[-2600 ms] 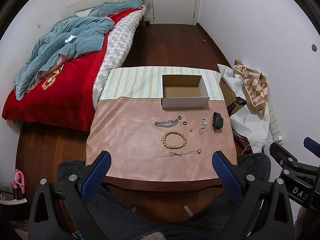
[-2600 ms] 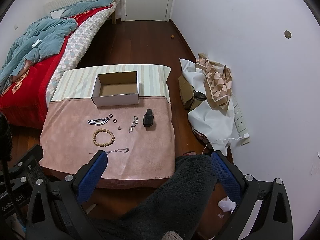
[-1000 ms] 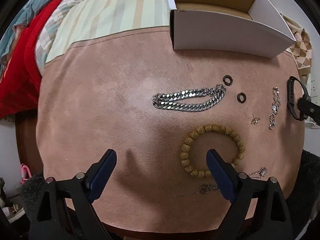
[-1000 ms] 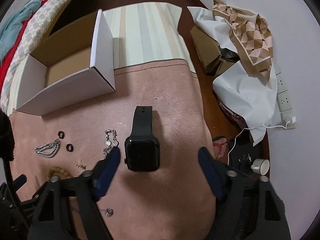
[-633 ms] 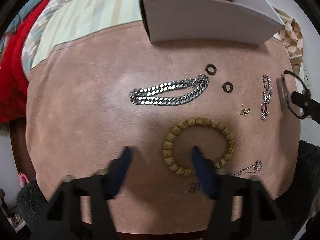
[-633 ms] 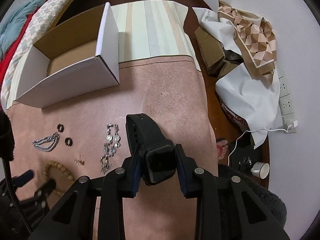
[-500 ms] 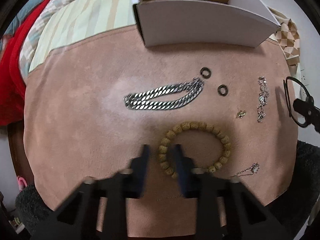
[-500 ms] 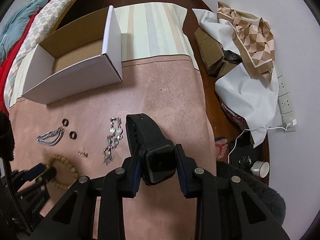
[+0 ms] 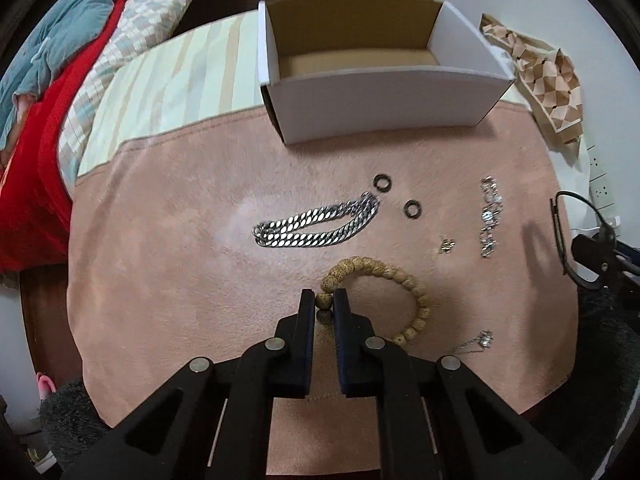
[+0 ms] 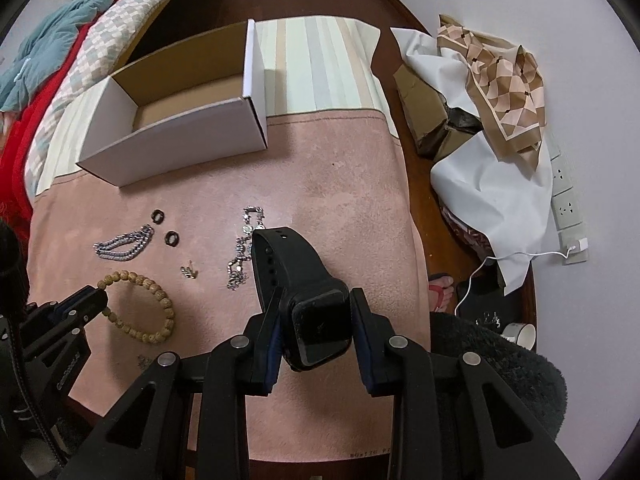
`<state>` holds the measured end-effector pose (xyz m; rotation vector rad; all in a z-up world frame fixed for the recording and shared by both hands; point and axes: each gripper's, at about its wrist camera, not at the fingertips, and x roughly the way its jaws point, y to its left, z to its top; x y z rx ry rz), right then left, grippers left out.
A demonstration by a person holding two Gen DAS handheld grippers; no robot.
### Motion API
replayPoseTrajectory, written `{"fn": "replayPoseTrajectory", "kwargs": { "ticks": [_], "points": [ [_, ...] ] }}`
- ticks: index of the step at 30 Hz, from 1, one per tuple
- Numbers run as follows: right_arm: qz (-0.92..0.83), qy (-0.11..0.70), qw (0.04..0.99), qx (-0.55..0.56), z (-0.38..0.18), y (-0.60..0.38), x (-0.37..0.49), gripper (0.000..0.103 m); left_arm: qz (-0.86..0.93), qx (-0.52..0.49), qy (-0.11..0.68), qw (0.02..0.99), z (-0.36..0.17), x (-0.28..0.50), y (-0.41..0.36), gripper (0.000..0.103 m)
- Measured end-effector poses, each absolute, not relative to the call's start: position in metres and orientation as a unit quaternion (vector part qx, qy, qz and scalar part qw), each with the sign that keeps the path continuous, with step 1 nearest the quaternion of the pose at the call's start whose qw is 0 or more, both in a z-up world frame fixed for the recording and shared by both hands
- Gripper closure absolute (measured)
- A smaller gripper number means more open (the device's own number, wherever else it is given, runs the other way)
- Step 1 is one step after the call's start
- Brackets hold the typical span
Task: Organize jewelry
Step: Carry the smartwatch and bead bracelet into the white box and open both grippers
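since both claws were already loaded, the step in hand looked like lift and carry to the open white cardboard box (image 9: 384, 108) at the far side of the bench (image 9: 168, 264). left claw (image 9: 324, 304) was pinched narrow on one bead of the tan wooden bead bracelet (image 9: 404, 276), rest of the loop lying flat on the pink cloth. right claw (image 10: 316, 320) was clamped on the case of the black smartwatch with rubber strap (image 10: 296, 280), strap sticking forward and seemingly raised off the cloth. judgement: the bracelet grip was thin, one bead only, so a slow straight lift seemed best to avoid it slipping or swinging. box wall faced the claws, so both loads would need to clear the rim before release. silver curb chain (image 9: 316, 226), two small dark rings (image 9: 383, 183), a small stud (image 9: 446, 245), a sparkly silver link bracelet (image 9: 490, 216) and a thin pendant chain (image 9: 478, 342) lay loose near the path; dragging the beads might snag them. box interior appeared to hold nothing yet.
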<state>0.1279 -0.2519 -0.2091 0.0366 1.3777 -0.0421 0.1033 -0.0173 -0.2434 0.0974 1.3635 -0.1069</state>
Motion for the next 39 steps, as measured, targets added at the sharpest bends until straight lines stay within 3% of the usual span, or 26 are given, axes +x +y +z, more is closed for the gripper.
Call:
{"fn": "replayPoseTrajectory", "kwargs": {
  "ticks": [6, 24, 39],
  "points": [
    [-0.012, 0.618, 0.786, 0.028, -0.188, -0.252, 0.128, 0.071, -0.06, 0.041, 0.609, 0.79, -0.205, 0.086, -0.022, 0.097],
    [0.044, 0.543, 0.837, 0.057, -0.117, -0.232, 0.206, 0.071, -0.074, -0.001, 0.523, 0.849, -0.109, 0.185, -0.015, 0.097],
    [0.083, 0.591, 0.801, 0.049, -0.183, -0.19, 0.314, 0.071, -0.093, -0.018, 0.577, 0.811, -0.162, 0.295, -0.013, 0.097]
  ]
}}
